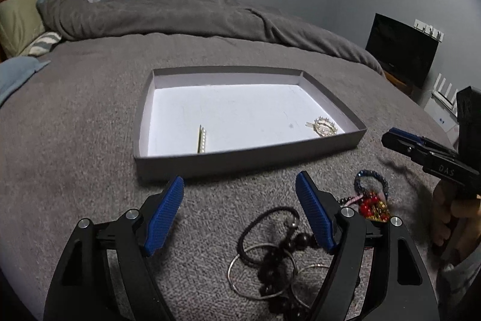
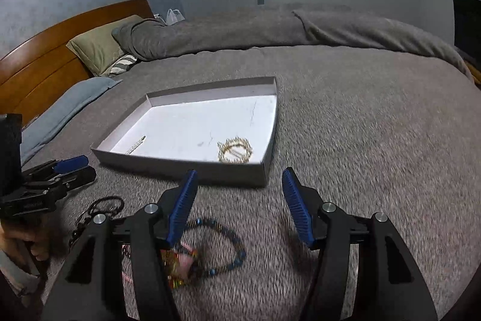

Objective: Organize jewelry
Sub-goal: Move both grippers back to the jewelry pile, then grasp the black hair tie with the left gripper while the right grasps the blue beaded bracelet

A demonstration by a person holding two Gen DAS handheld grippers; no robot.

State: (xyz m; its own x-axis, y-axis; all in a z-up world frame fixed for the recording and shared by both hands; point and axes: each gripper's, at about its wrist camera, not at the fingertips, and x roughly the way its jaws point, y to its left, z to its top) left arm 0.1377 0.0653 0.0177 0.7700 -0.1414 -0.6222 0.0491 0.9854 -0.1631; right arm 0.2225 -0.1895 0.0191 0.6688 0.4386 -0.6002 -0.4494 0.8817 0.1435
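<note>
**Loose pile on the near side, tray beyond**

Bedroom, grey blanket (image 1: pixel 90 140) spread over the bed, headboard and pillows far left, a shelf niche on the back wall. On the blanket, a shallow grey tray (image 1: pixel 240 161) with a white floor, already holding a straight pearl clip (image 1: pixel 202 139) near its front-left and a round pearl clip (image 1: pixel 415 128) in its front-right corner.

Still outside the tray, on the near side of its front wall: a tangle of dark beads, a black loop and thin metal rings (image 1: pixel 270 260), and to its right a blue bead bracelet (image 2: pixel 222 248) lying across a red-and-gold piece (image 1: pixel 374 206).

Left gripper (image 1: pixel 240 206) spread wide, nothing between the blue pads, hovering over the dark tangle, which sits below and slightly right of its centre line. No single long axis there; a knot of loops, easiest taken by the bead strand running near to far.

Right gripper (image 2: pixel 239 205) likewise wide apart and empty, above the blue bracelet, which lies low and to its left, half under the left finger. Bracelet blurred in the right view; wider left to right than near to far.

Likely split: left for the dark tangle, right for the bracelet, each nearer its own. Tray straight ahead of both, just beyond the pads.
</note>
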